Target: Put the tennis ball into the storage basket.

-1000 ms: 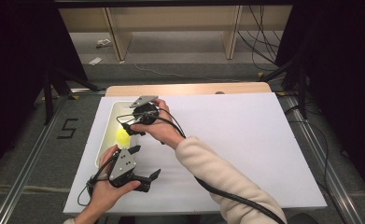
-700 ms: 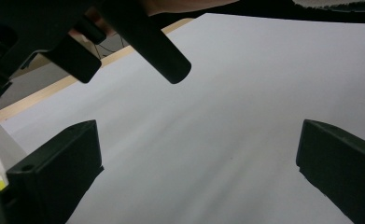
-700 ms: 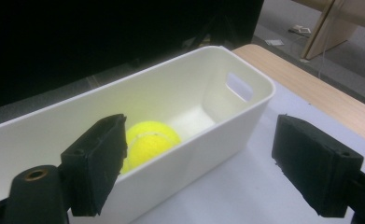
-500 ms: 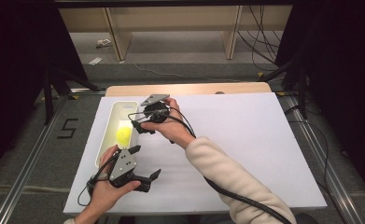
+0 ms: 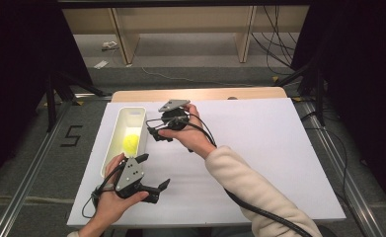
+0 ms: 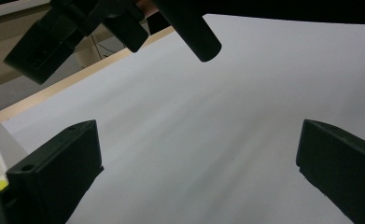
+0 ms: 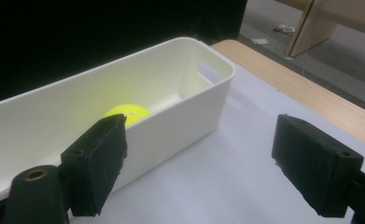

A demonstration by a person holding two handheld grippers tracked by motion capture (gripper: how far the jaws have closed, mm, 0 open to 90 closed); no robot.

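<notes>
While a second ago right tool (image 5: 157, 133) hung over bin with yellow ball at its tips, now it sits right of bin, jaws spread, nothing between them: ball released, drop looks done. Left tool (image 5: 151, 173) low in frame, jaws wide, empty, over bare white counter (image 5: 279, 158). Ball (image 7: 126, 113) rests on floor of white bin (image 7: 171, 116), left of frame in right gripper view: round, bright yellow, fuzzy like tennis ball, lower part hidden behind near wall.

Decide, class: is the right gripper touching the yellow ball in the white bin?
Apart. The right gripper view shows the right gripper open outside the white bin, its wall between the jaws and the yellow ball.
</notes>
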